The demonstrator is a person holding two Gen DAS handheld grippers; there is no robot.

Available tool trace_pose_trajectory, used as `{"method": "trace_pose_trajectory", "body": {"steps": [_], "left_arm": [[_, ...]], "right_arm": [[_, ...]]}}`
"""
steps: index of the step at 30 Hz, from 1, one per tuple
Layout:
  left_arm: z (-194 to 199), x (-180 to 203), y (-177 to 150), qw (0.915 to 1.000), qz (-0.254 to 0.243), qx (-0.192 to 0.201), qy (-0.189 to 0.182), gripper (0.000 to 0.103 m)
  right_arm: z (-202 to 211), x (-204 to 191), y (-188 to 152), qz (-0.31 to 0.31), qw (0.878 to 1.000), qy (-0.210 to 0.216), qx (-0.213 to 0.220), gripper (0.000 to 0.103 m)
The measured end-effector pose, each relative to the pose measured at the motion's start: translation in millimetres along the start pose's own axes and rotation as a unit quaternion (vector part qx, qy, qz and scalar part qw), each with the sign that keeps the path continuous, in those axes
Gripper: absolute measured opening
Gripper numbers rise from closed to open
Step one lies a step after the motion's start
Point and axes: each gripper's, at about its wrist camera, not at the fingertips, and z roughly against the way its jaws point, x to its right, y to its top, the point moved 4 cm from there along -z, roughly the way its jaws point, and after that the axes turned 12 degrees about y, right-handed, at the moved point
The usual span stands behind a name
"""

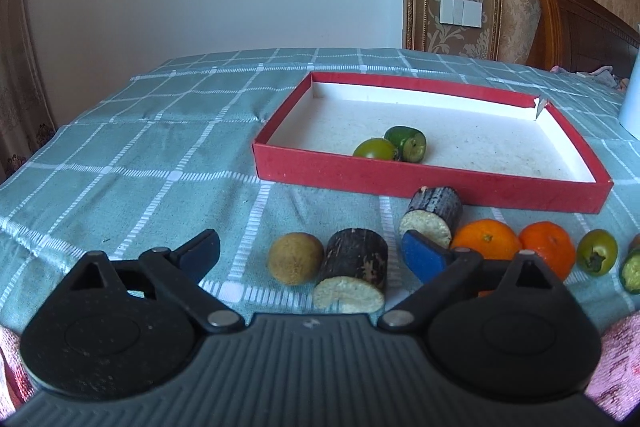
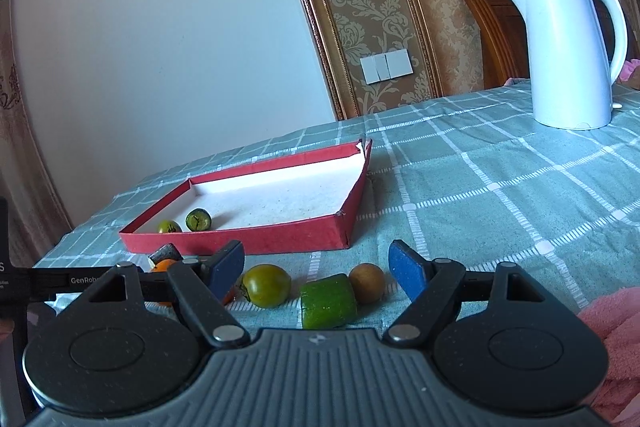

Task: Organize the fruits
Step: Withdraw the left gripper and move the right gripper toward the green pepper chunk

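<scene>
Left wrist view had our left gripper [image 1: 310, 259] low over the checked tablecloth [image 1: 120, 147] with its fingers spread wide and holding nothing. A brown round fruit [image 1: 295, 258] and a dark cut cane piece [image 1: 354, 269] sat right between the pads, and a second cane piece [image 1: 434, 213] lay just past the right pad's tip. Two oranges [image 1: 486, 241] were off beyond the right finger, with a green tomato-like fruit [image 1: 597, 251] further out that way. Straight ahead of the fingers sat the red tray [image 1: 420, 177], with only two green fruits [image 1: 374, 149] in it so far, so we'd call this early days: most of the fruit was not yet in. Over on the right wrist view, our right gripper [image 2: 318, 267] was just as wide apart and empty, hovering level near the cloth. Between its fingers were a green tomato [image 2: 266, 285], a green cut chunk [image 2: 328, 301] and a small brown fruit [image 2: 366, 282], with the tray beyond and left of the fingertips. A white kettle [image 2: 568, 55] stood well off past the right finger. We reckon the next move was picking one fruit, centring the pads on it and closing gently, since the pieces sat close enough together to nudge a neighbour.
</scene>
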Motion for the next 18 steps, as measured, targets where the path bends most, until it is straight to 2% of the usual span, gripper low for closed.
{"method": "trace_pose_trajectory", "body": {"steps": [7,16,18], "left_arm": [[-1,-3,-1,0.9999,0.010,-0.006,-0.008,0.099],[-1,-4,-2,0.9998,0.016,-0.007,-0.014,0.100],[-1,-4,-2,0.9997,0.017,-0.007,-0.015,0.100]], "right_arm": [[10,-13,-1,0.049,0.998,-0.004,-0.030,0.084],[20,-16,-3,0.091,0.995,-0.027,-0.038,0.084],[19,-16,-4,0.101,0.993,-0.030,-0.044,0.074]]}}
